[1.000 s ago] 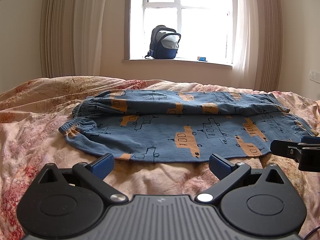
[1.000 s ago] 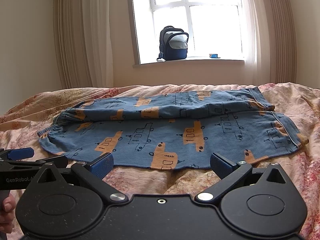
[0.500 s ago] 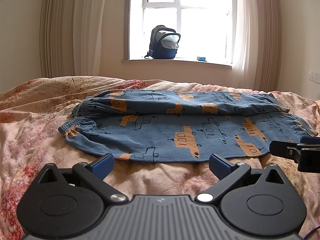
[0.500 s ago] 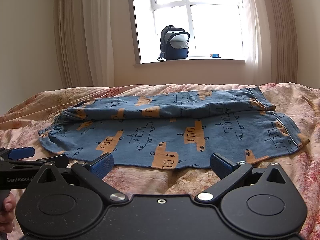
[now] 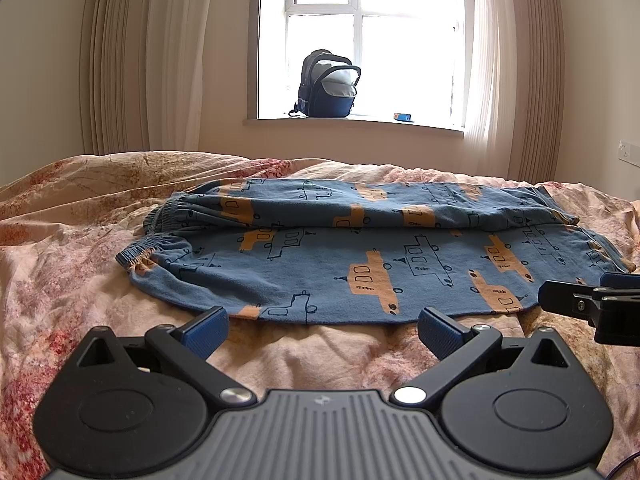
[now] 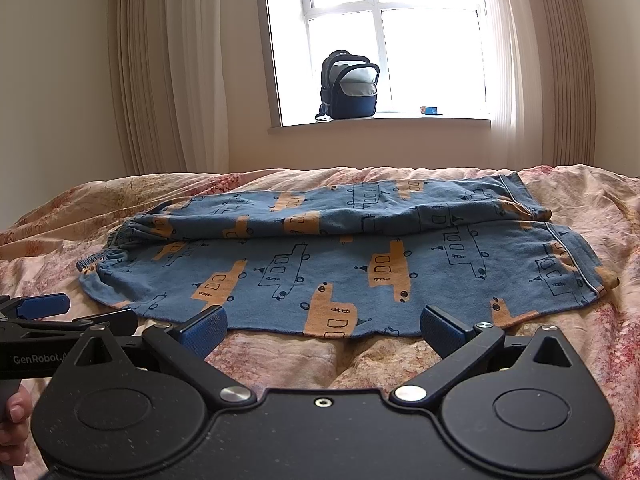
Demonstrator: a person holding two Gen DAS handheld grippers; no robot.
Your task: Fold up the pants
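Note:
Blue pants point(image 5: 360, 256) with orange and outlined boat prints lie flat on the bed, waistband at the left, leg cuffs at the right, one leg lying behind the other. They also show in the right wrist view point(image 6: 352, 264). My left gripper point(image 5: 322, 330) is open and empty, just short of the pants' near edge. My right gripper point(image 6: 322, 330) is open and empty, also just short of the near edge. The right gripper's finger shows at the right of the left wrist view point(image 5: 588, 304). The left gripper's finger shows at the left of the right wrist view point(image 6: 44, 306).
The bed has a pink floral cover point(image 5: 80, 240) with soft wrinkles. A dark blue backpack point(image 5: 328, 84) and a small blue item point(image 5: 402, 117) stand on the window sill behind the bed. Curtains hang on both sides of the window.
Both grippers have barely shifted; the pants lie as before.

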